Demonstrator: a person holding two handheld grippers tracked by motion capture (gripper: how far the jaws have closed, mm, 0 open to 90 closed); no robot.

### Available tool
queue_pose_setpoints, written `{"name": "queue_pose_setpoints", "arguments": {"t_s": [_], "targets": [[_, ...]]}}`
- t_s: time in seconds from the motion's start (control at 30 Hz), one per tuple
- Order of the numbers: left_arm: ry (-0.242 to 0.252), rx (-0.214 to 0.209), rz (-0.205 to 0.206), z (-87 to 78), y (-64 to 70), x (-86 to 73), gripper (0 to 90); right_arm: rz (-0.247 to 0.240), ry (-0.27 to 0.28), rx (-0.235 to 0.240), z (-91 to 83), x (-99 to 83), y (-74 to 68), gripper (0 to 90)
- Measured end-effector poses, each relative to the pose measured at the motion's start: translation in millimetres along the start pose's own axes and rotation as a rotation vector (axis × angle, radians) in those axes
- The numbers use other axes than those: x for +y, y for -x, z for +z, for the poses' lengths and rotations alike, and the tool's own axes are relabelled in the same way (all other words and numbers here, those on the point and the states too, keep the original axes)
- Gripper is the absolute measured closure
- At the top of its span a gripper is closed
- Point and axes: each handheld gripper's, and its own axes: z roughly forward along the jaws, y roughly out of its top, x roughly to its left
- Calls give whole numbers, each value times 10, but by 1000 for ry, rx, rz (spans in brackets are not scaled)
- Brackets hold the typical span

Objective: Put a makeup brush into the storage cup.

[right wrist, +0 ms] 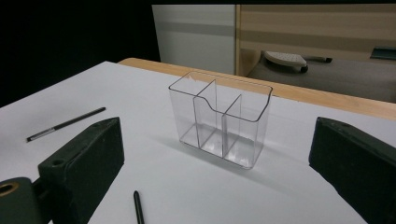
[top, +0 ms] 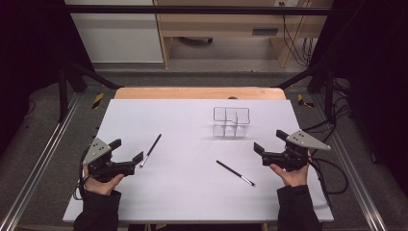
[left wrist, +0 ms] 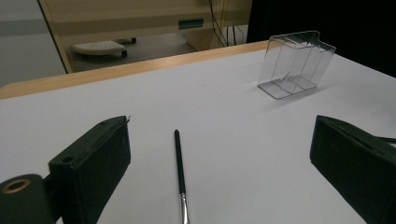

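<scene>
- Left brush (top: 150, 150): lies on counter (top: 183, 192), left of centre, just beside left claw (top: 129, 154), jaws spread, empty.
- Right brush (top: 235, 173): lower centre, near right claw (top: 269, 141), also spread, empty.
- Clear organizer (top: 232, 122): upright, upper centre-right.

We are finding no text, label, brand, number or sign that can be read in any of the views. We are seeing a small dark plate on the front of the wooden furniture (top: 265, 32) far beyond the grippers, but whatever it carries is too small and blurred to make out.
</scene>
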Motion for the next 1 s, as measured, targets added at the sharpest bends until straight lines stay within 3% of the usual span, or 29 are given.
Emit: {"name": "queue_pose_setpoints", "arguments": {"t_s": [0.33, 0.63, 1.0], "targets": [[-2, 11, -12, -24, -37, -14, 46, -11, -51, -25, -16, 12, 20, 36], [-31, 7, 3, 36, 14, -45, 49, -30, -95, -12, 7, 40, -49, 37], [-52, 8, 9, 82, 44, -74, 53, -67, -193, 18, 206, -28, -217, 42]]}}
